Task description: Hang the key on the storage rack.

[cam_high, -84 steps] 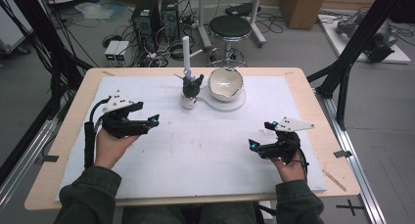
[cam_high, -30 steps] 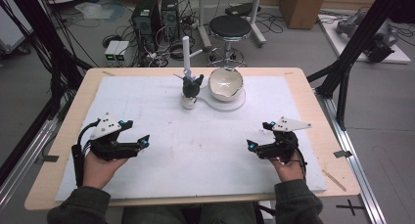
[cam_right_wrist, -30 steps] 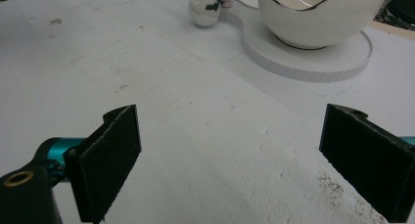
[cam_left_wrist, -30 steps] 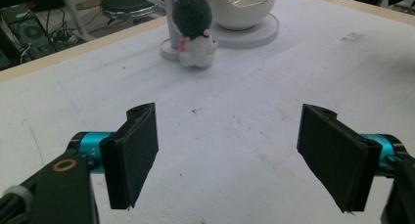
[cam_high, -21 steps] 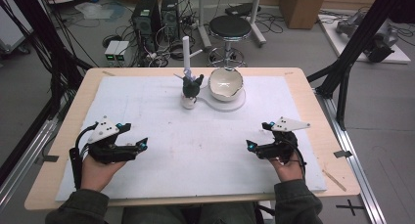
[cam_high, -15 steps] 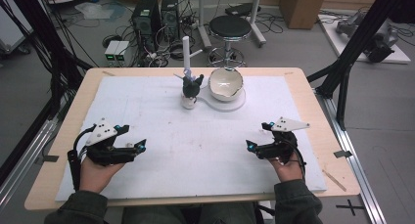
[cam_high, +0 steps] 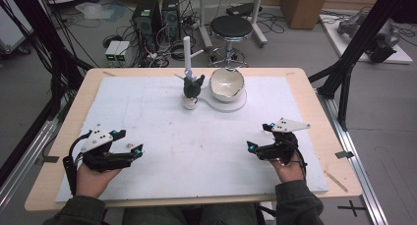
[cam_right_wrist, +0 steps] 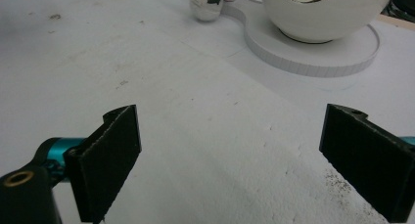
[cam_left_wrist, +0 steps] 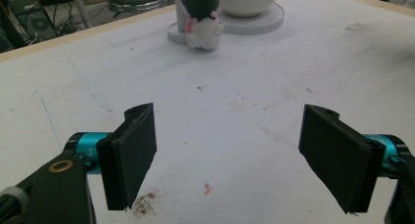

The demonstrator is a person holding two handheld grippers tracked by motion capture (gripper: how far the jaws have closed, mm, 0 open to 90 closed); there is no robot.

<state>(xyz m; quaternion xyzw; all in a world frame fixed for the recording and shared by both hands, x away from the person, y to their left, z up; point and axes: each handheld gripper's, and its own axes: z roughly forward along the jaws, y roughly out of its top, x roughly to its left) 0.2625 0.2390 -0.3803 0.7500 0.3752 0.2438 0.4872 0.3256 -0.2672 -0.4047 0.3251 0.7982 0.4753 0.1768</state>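
A white eggshell-shaped bowl (cam_high: 226,84) stands on a flat white base (cam_high: 238,102) at the back middle of the table. Beside it on the left is a small dark green and white plush toy (cam_high: 192,89) with a white rod (cam_high: 187,51) rising behind it. My left gripper (cam_high: 134,153) rests low at the front left, open, nothing between its jaws (cam_left_wrist: 227,155). At the front right my right gripper (cam_high: 251,146) is open too and holds nothing (cam_right_wrist: 230,160). The bowl (cam_right_wrist: 323,13) and toy (cam_right_wrist: 208,4) lie ahead of it; the toy (cam_left_wrist: 201,18) is far ahead of the left one.
A white sheet (cam_high: 162,117) covers most of the wooden table (cam_high: 64,151). Beyond the far edge stand a black stool (cam_high: 231,26), computer cases (cam_high: 155,16) and loose cables on the floor. Black frame posts (cam_high: 354,53) rise at the right.
My left gripper has drawn back toward the front left edge and settled there. The right gripper has barely moved. Bowl and toy are unmoved.
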